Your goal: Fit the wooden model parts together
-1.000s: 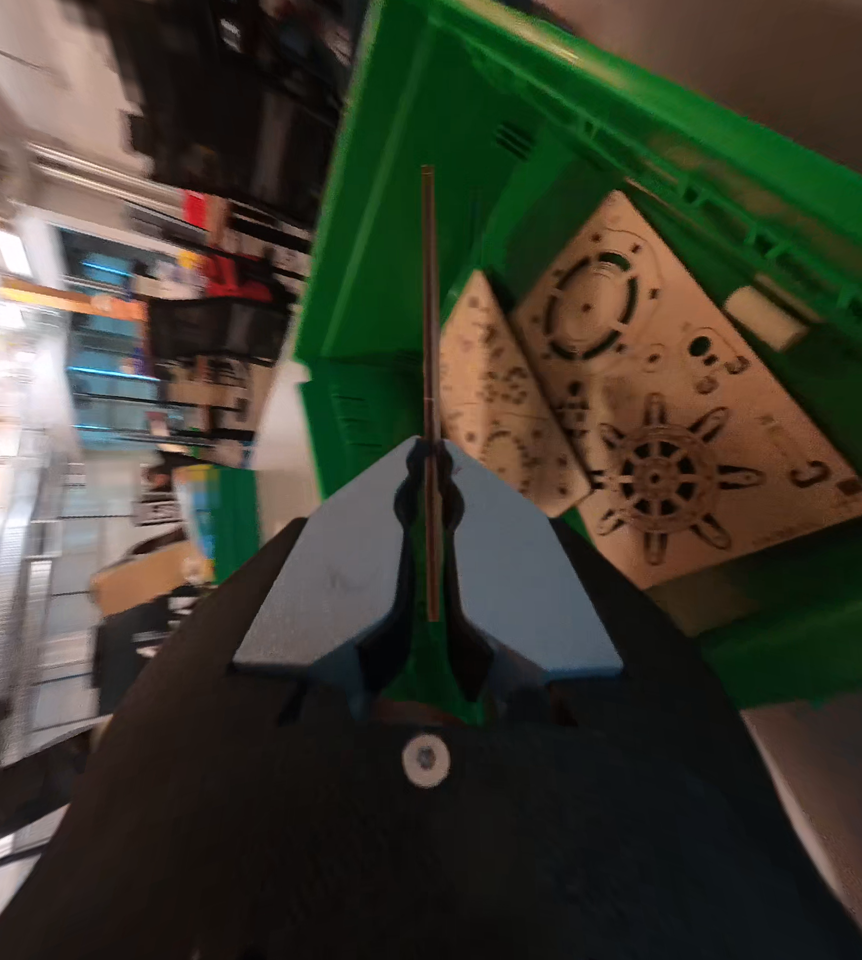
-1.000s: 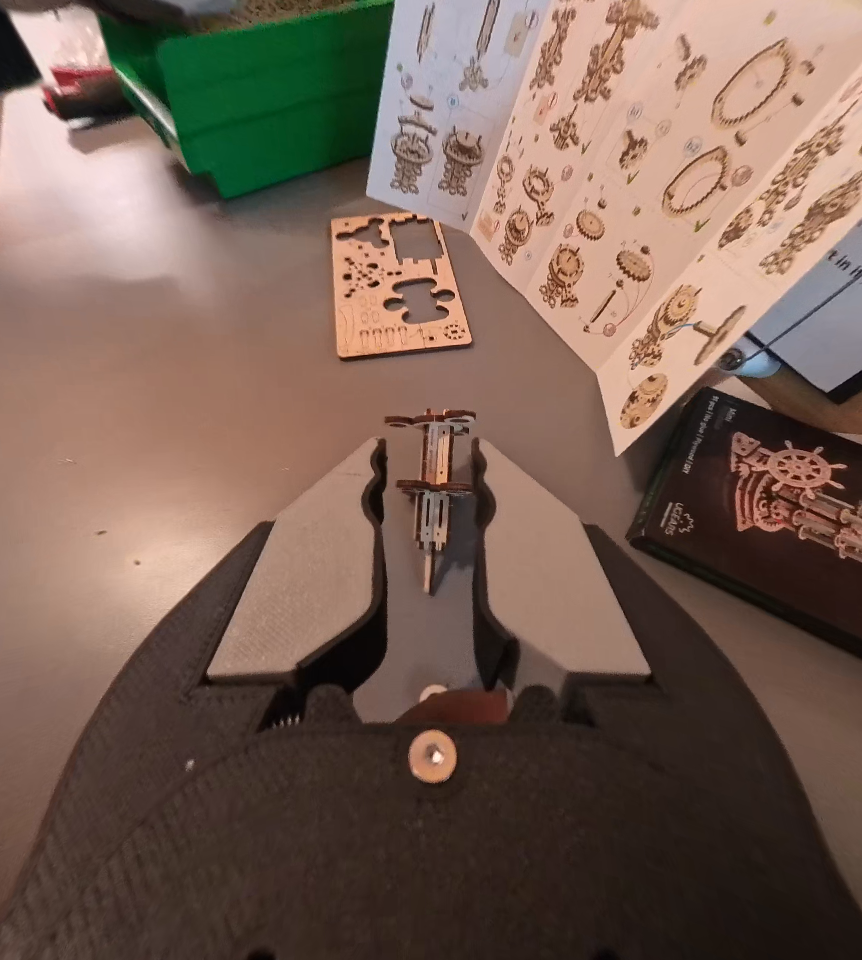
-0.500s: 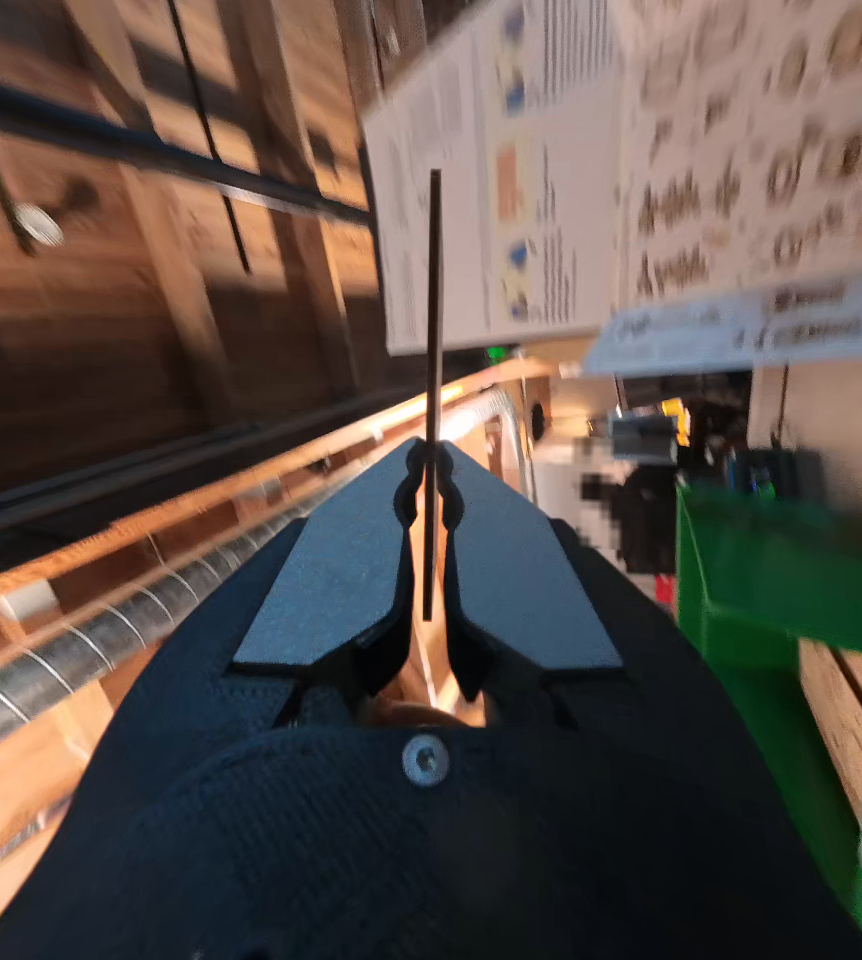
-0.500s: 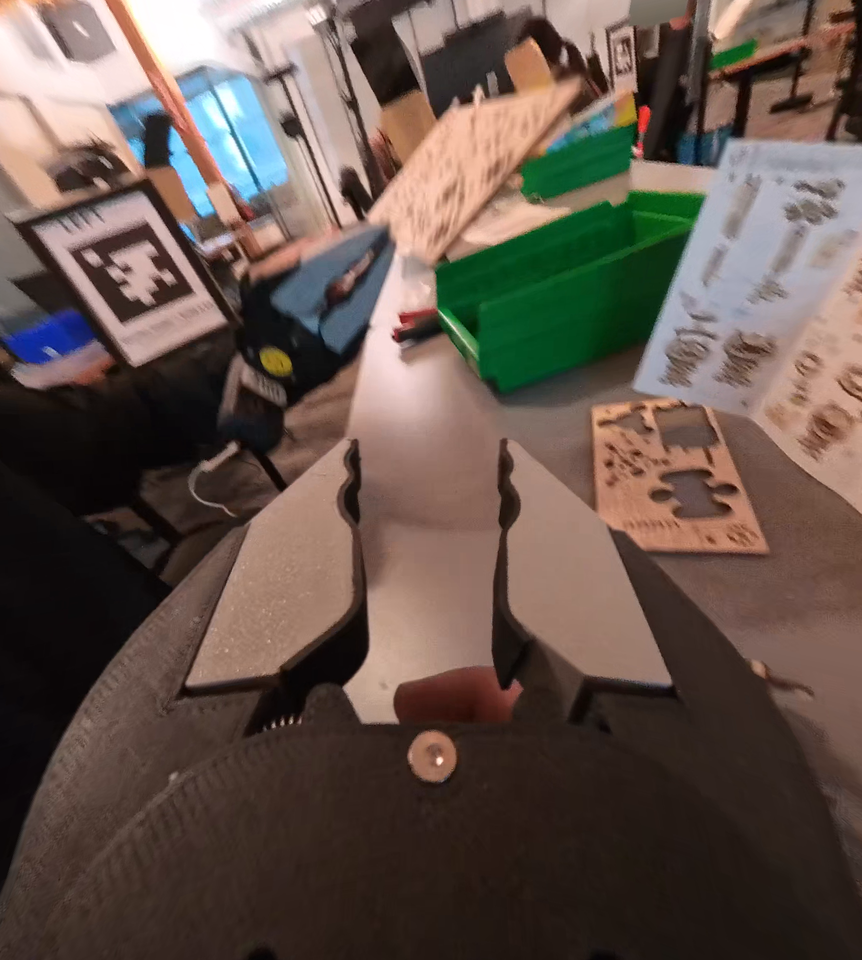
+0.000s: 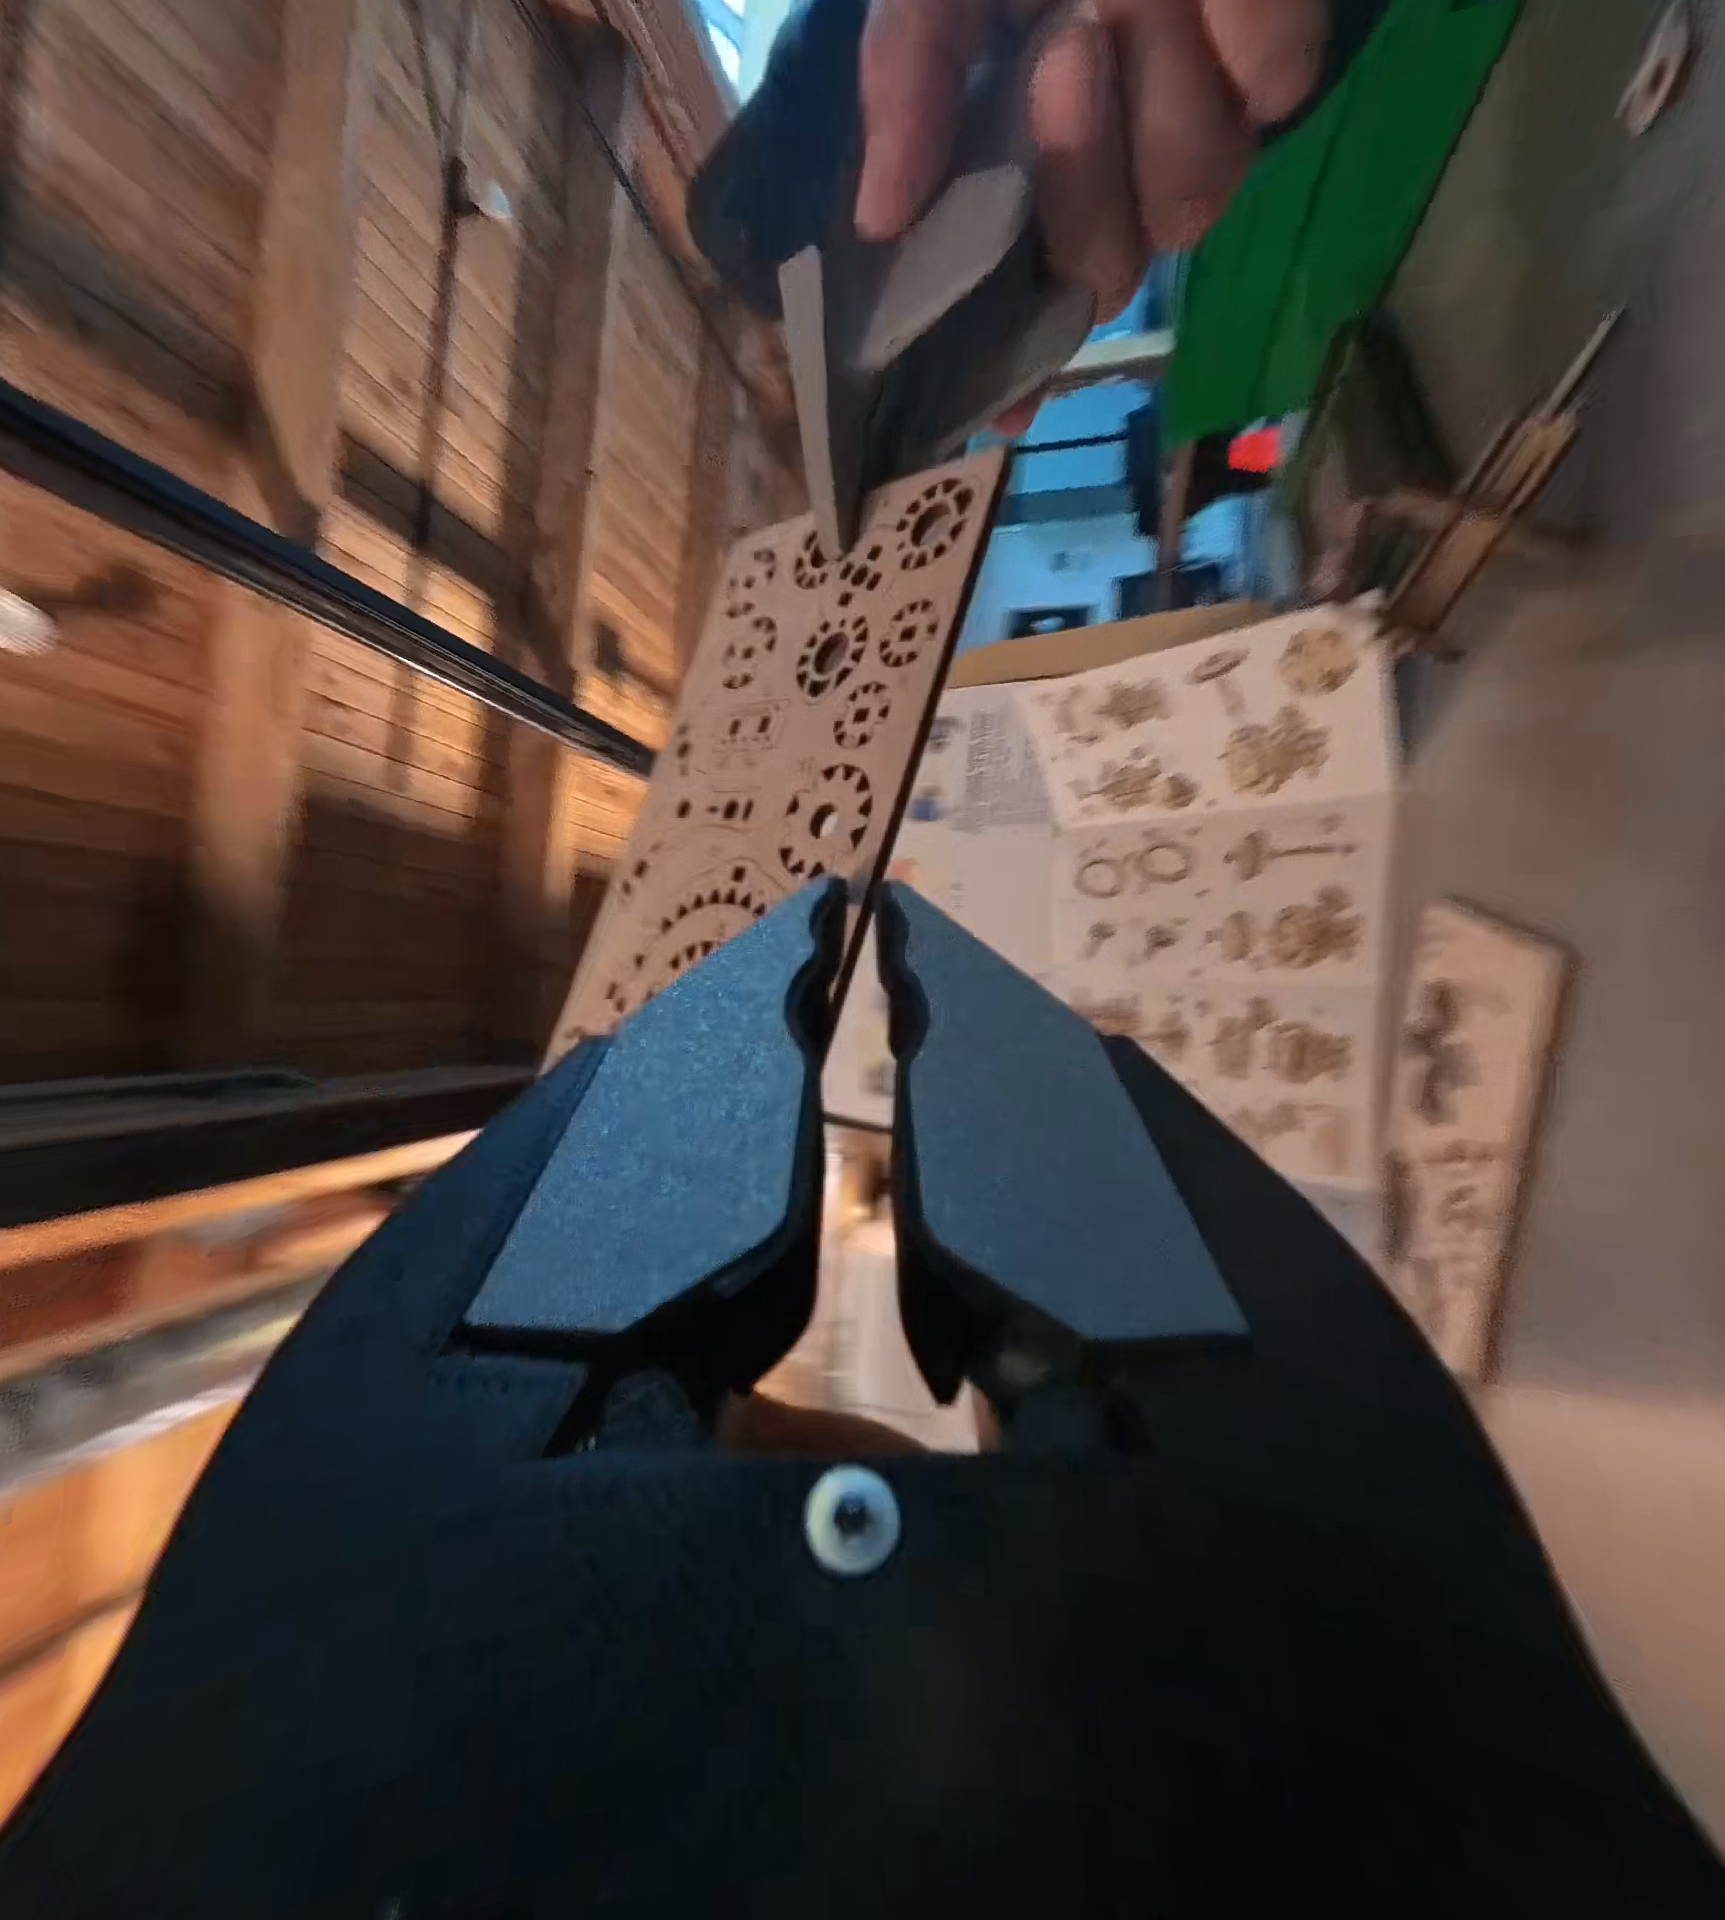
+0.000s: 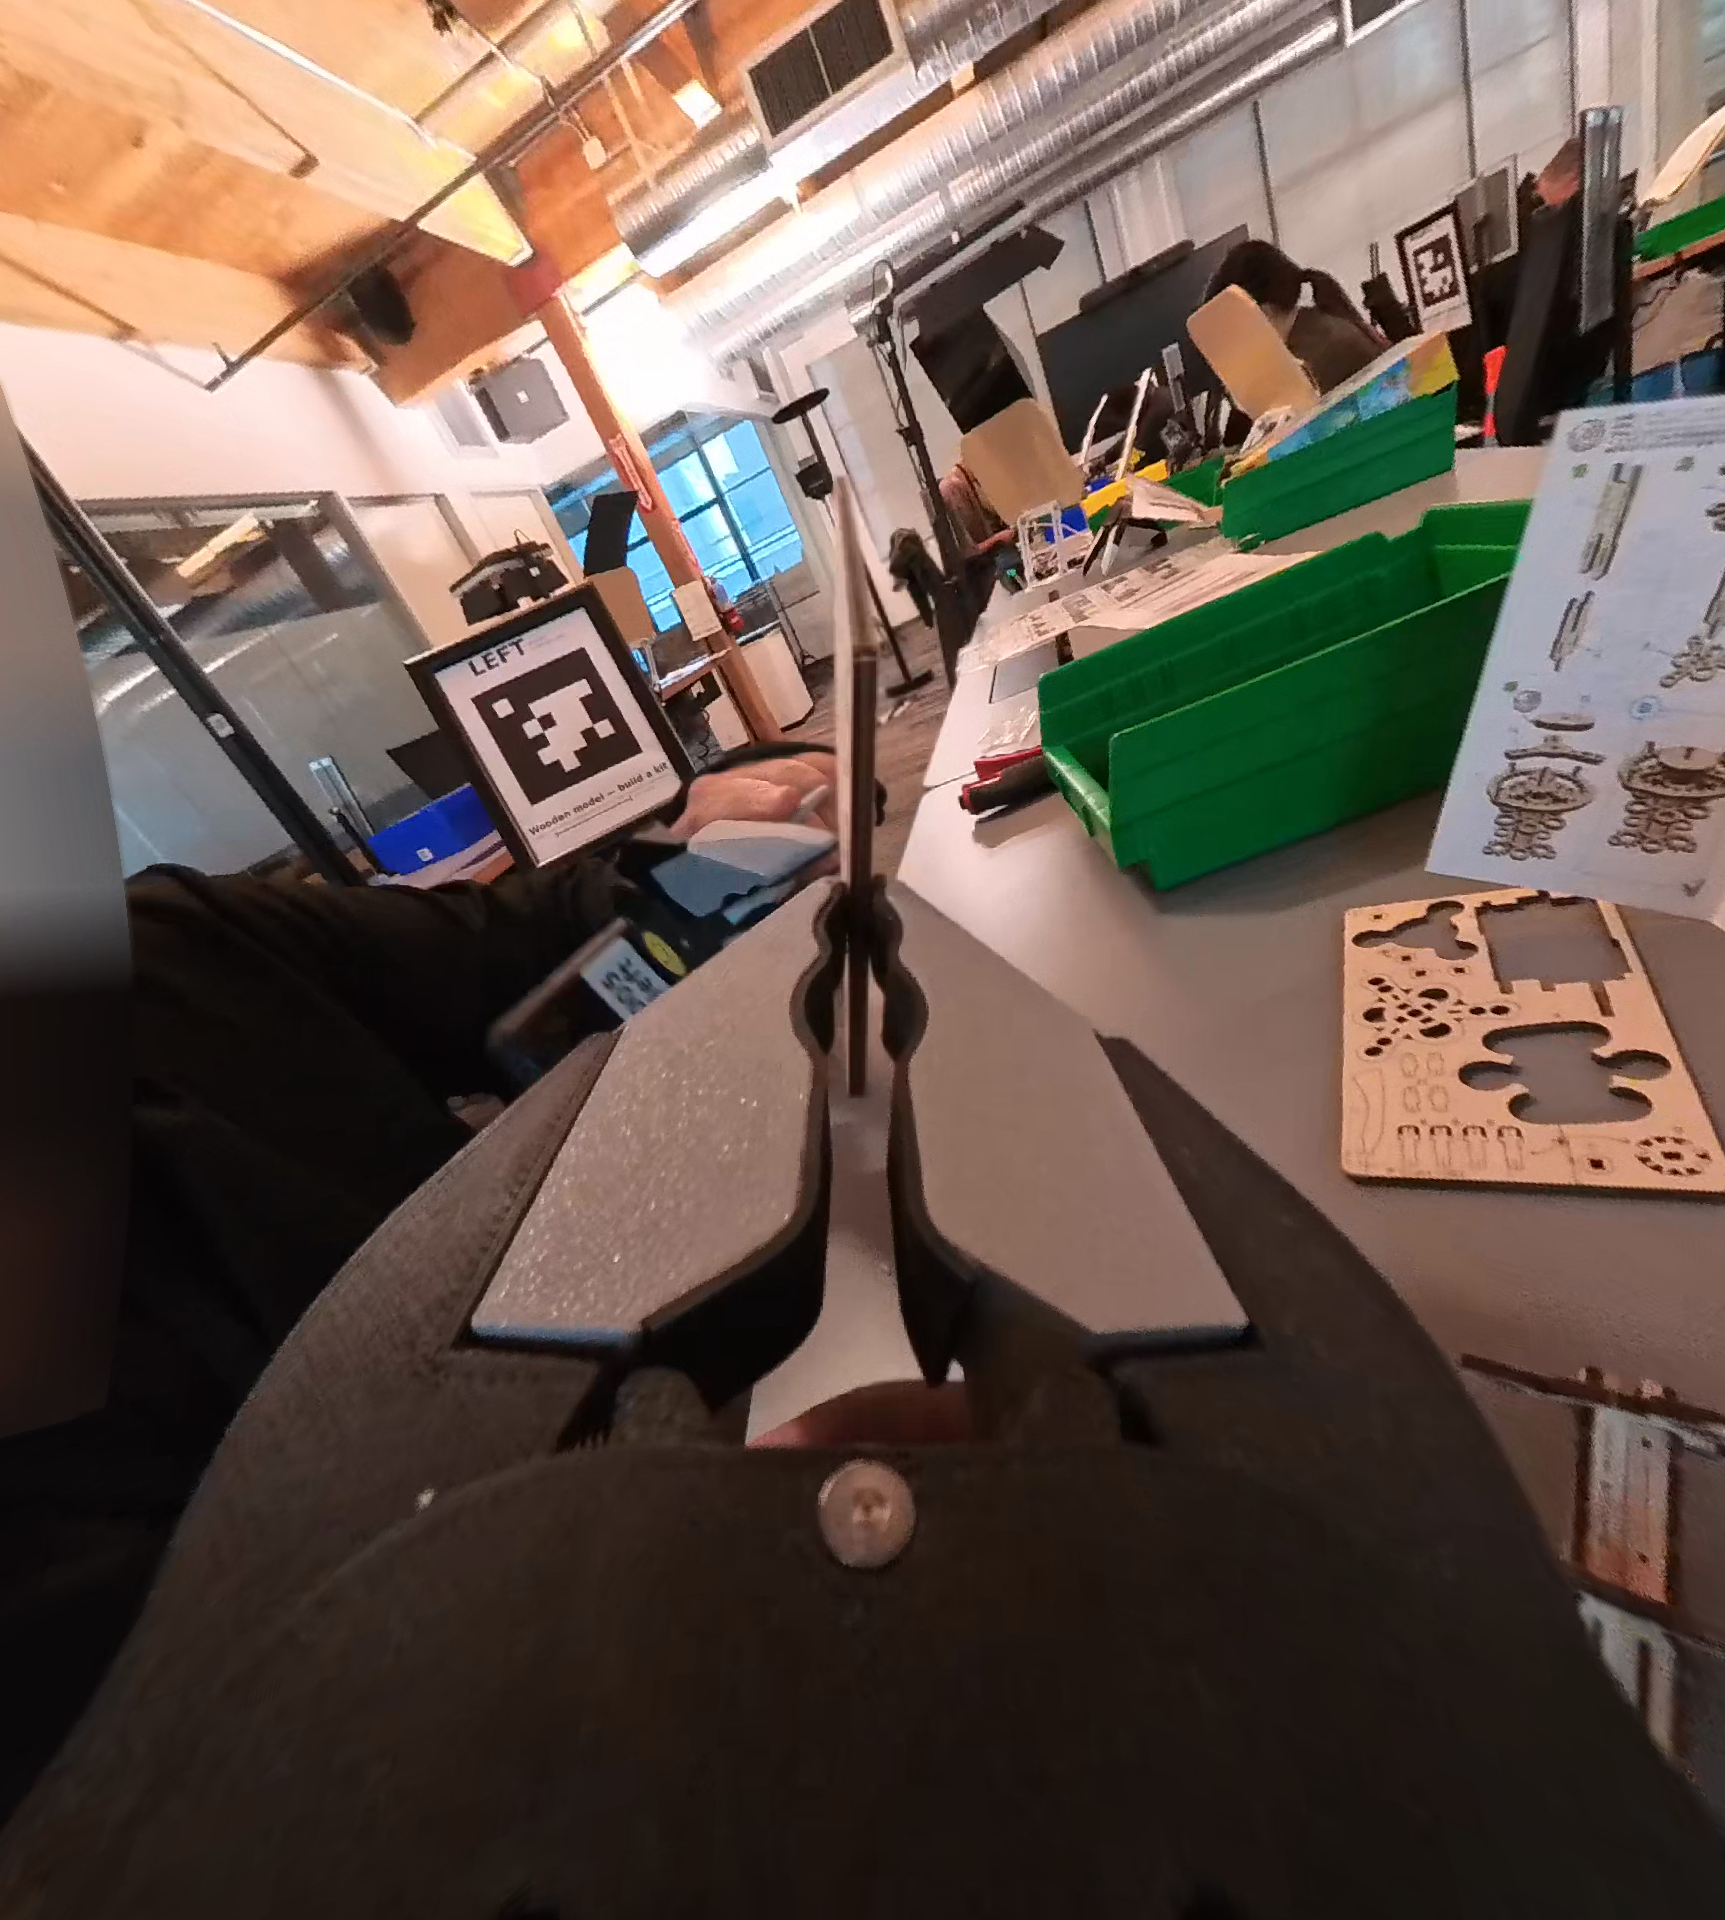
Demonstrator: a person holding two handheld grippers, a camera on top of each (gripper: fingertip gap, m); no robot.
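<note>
A thin wooden sheet with laser-cut gear shapes is held in the air between both grippers. My left gripper is shut on its near edge. My right gripper pinches the far edge, with a hand behind it. In the right wrist view the sheet shows edge-on in my shut right gripper. The left gripper, with blue pads, sits beyond it. A small partly built wooden assembly lies on the grey table at the lower right.
A punched-out wooden sheet lies flat on the table. A folded instruction sheet stands at the right. A green bin stands behind it. A framed marker sign and a dark sleeve are at the left.
The left gripper carried the wooden sheet from the green bin into the air. The right gripper let go of the small assembly, lifted off the table and shut on the sheet's other edge.
</note>
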